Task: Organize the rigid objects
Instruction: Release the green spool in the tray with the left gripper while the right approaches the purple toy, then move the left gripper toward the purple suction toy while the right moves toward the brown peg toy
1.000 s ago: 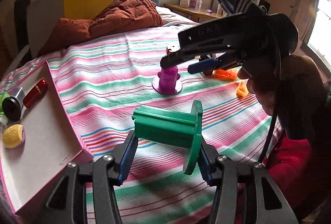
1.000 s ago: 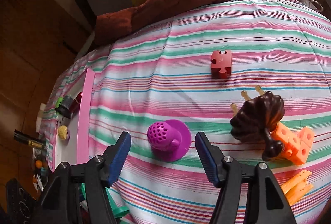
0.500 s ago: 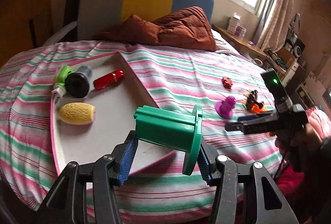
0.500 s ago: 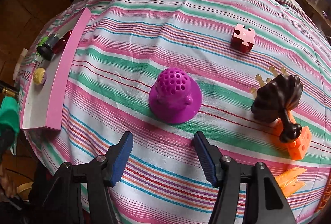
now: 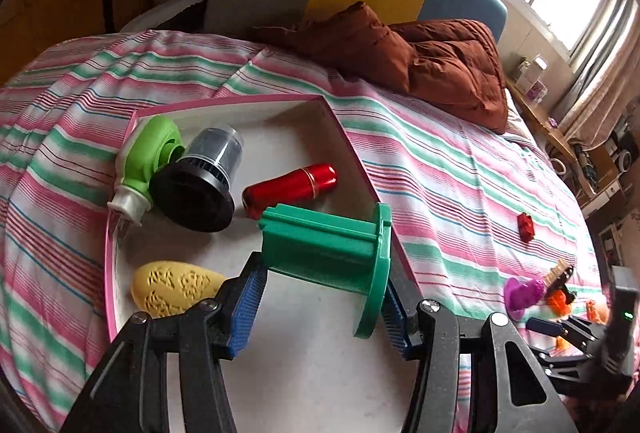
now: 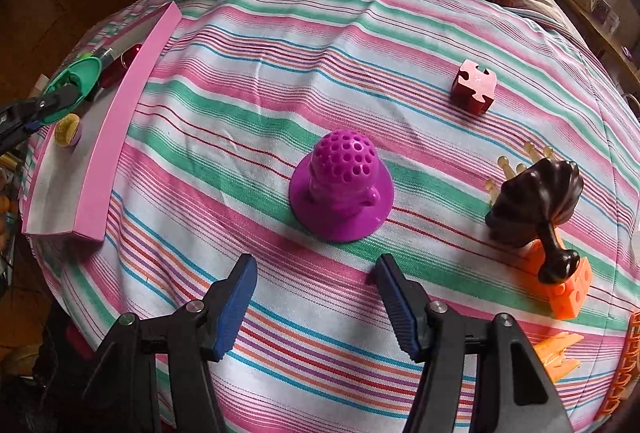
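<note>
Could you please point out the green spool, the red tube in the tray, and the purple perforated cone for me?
green spool (image 5: 320,247), left wrist view, on its ribbed body.
red tube (image 5: 290,185), left wrist view, on the middle of its barrel.
purple perforated cone (image 6: 344,163), right wrist view, on its holed dome.

The right gripper (image 6: 316,307) hangs with jaws apart above the striped bed (image 6: 248,45), just short of the purple perforated cone (image 6: 342,189); nothing sits between them.
</note>
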